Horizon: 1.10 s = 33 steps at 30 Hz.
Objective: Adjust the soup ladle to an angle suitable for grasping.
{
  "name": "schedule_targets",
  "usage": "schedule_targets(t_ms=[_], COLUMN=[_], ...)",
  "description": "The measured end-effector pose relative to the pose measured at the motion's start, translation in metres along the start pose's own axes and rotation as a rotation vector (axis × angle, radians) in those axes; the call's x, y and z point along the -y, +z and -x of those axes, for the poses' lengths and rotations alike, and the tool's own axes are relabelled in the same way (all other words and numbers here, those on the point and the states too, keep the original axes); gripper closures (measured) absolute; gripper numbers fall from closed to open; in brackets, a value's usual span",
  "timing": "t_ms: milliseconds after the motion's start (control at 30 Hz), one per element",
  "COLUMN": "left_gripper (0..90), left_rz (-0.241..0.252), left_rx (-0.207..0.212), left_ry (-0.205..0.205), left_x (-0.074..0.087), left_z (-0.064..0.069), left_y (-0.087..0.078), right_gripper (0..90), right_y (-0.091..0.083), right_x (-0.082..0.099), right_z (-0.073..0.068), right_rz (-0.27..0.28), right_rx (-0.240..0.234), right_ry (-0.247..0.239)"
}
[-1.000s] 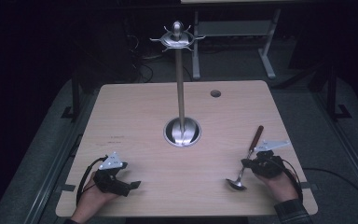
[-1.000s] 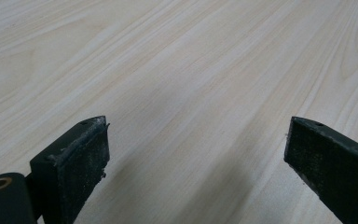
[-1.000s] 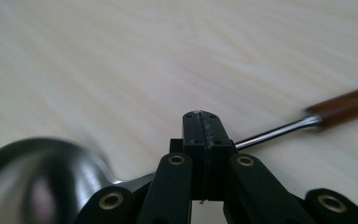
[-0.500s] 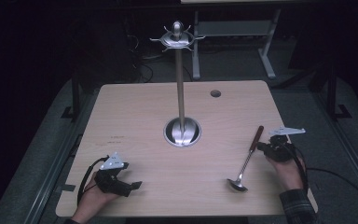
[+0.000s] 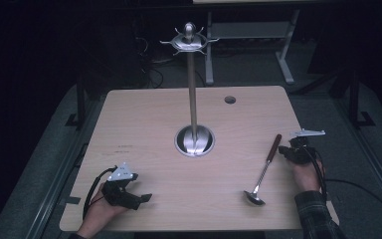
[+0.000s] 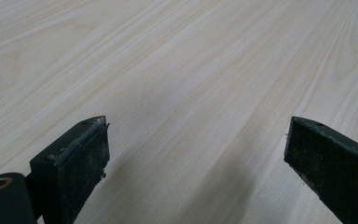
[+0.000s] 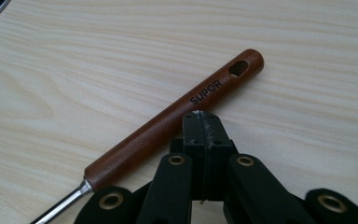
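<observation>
left gripper (image 5: 144,198) jaws wide, right gripper (image 7: 202,116) closed beside ladle (image 7: 177,119)

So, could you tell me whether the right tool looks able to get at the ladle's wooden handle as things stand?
Probably yes. The right tool sits right beside the wooden handle of the ladle, with bare table around it. Its jaws are closed, though, so they would need to open first.
</observation>
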<state>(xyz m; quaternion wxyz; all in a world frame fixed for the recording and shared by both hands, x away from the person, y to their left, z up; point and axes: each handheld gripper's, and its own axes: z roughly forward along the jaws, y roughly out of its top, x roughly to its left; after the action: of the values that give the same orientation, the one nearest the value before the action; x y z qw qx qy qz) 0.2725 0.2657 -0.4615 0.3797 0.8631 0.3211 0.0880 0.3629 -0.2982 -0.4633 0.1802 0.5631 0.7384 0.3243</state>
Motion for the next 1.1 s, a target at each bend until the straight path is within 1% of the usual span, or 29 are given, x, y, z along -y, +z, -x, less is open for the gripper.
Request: schedule_targets(t_ms=[133, 300, 333, 367, 400, 533, 633, 800, 833, 867, 900, 967, 1033, 1067, 1100], left_gripper=[6.0, 6.0, 5.9, 6.0, 6.0, 6.0, 5.9, 6.0, 6.0, 6.0, 5.9, 6.0, 6.0, 6.0, 6.0], left_rz=[0.001, 0.0, -0.001, 0.001, 0.001, 0.0, 0.0, -0.004, -0.005, -0.001, 0.0, -0.001, -0.001, -0.001, -0.002], left_rx=[0.001, 0.002, 0.001, 0.001, 0.001, 0.001, 0.002, 0.002, 0.003, 0.003, 0.004, 0.003, 0.003, 0.003, 0.003], left_ry=[-0.002, 0.0, 0.001, -0.002, -0.002, -0.002, 0.0, -0.001, 0.001, -0.002, -0.004, -0.003, -0.004, -0.004, -0.004], left_x=[0.0, 0.0, 0.0, 0.0, 0.0, 0.0, 0.0, 0.0, 0.0, 0.0, 0.0, 0.0, 0.0, 0.0, 0.0], left_z=[0.0, 0.0, 0.0, 0.0, 0.0, 0.0, 0.0, 0.0, 0.0, 0.0, 0.001, 0.001, 0.001, 0.001, 0.001], left_y=[0.0, 0.001, 0.001, 0.001, 0.001, 0.001, 0.0, 0.0, 0.0, 0.001, 0.001, 0.001, 0.001, 0.001, 0.001], right_gripper=[90.0, 90.0, 90.0, 90.0, 90.0, 90.0, 90.0, 90.0, 90.0, 90.0, 90.0, 90.0, 90.0, 90.0, 90.0], right_y=[0.003, 0.007, 0.007, 0.009, 0.009, 0.01, 0.014, 0.02, 0.021, 0.021, 0.022, 0.022, 0.024, 0.025, 0.026], right_x=[0.0, 0.0, -0.001, -0.002, -0.002, -0.007, -0.011, -0.014, -0.015, -0.015, -0.016, -0.017, -0.018, -0.018, -0.019], right_z=[-0.001, -0.004, -0.005, -0.005, -0.005, -0.008, -0.011, -0.019, -0.022, -0.022, -0.025, -0.027, -0.031, -0.034, -0.036], right_rz=[-0.016, -0.021, -0.023, -0.019, -0.019, -0.025, -0.023, -0.024, -0.036, -0.036, -0.038, -0.043, -0.049, -0.055, -0.058], right_rx=[-0.005, -0.017, -0.018, -0.032, -0.032, -0.047, -0.058, -0.079, -0.093, -0.093, -0.105, -0.112, -0.12, -0.127, -0.132], right_ry=[-0.004, -0.017, -0.016, -0.012, -0.012, -0.01, -0.02, -0.054, -0.066, -0.066, -0.084, -0.087, -0.106, -0.104, -0.113])
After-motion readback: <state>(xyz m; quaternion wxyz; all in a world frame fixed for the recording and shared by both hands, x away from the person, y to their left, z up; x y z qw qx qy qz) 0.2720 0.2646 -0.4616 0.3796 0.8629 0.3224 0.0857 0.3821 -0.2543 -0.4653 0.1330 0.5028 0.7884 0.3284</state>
